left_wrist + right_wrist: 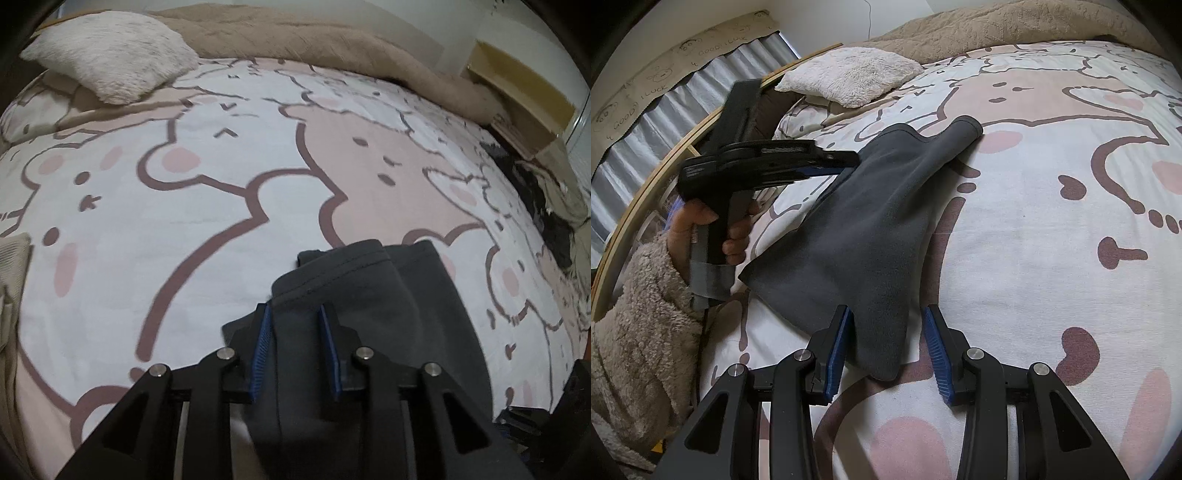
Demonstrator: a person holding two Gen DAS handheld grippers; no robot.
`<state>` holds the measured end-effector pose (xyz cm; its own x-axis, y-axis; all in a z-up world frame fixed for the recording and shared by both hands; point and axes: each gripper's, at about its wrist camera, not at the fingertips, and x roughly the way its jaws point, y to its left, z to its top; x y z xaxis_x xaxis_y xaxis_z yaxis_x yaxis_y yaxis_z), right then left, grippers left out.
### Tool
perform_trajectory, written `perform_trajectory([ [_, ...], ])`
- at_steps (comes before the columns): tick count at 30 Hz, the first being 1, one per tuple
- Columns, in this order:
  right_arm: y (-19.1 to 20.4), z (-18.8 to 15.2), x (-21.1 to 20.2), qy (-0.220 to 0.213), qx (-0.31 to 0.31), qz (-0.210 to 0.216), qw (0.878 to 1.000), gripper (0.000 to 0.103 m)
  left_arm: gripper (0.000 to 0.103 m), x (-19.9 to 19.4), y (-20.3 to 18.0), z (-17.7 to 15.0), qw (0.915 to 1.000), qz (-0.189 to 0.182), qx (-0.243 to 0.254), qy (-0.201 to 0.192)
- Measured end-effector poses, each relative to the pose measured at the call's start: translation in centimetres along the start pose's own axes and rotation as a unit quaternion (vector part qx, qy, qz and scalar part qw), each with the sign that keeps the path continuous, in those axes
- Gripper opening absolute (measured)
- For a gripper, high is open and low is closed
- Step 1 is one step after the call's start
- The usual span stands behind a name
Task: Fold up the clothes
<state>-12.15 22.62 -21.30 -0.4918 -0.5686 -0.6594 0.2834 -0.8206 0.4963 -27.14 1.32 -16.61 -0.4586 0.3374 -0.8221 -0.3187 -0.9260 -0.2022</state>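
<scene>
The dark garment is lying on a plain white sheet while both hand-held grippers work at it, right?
Not quite. The sheet is not plain: the right wrist view shows it printed with pink and white cartoon bears. The rest holds: the dark garment lies there with the left hand-held gripper and right hand-held gripper at it.

Left view: garment is running off the bottom edge behind the left tongs, so its lower part is hiding. Dark clutter at the bed's right edge is too blurred to identify. Right view: left tongs' tips are sinking into the garment's fold, contact unclear. Sleeve is getting cropped at the left edge; curtain too.
</scene>
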Motion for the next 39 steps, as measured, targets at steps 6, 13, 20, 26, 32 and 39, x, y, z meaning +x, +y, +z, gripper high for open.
perform_trajectory([
  [6,0.0,0.1,-0.1,0.0,0.003,0.003,1.0,0.041,0.003,-3.2,-1.8,-1.0,0.9976,0.002,0.04,-0.056],
  [13,0.0,0.1,-0.3,-0.001,0.006,0.007,1.0,0.041,0.003,-6.2,-1.6,-0.8,0.9893,0.064,0.056,-0.118],
  [20,0.2,0.4,-0.4,0.001,0.007,0.007,1.0,0.041,0.003,0.0,0.6,-1.5,0.9924,0.108,0.049,-0.031],
  [26,1.0,0.8,-2.6,-0.002,0.033,0.013,0.999,0.041,0.017,-3.1,1.1,-1.6,0.9898,0.122,0.026,-0.069],
  [32,-2.1,5.1,-7.5,-0.059,0.134,0.07,0.987,0.041,0.021,-9.3,-0.2,-3.4,0.9943,0.022,-0.018,-0.103],
  [39,-7.5,12.3,-0.7,0.008,0.208,0.092,0.974,0.041,0.021,-8.3,-6.1,-9.9,0.9948,-0.093,-0.003,-0.043],
])
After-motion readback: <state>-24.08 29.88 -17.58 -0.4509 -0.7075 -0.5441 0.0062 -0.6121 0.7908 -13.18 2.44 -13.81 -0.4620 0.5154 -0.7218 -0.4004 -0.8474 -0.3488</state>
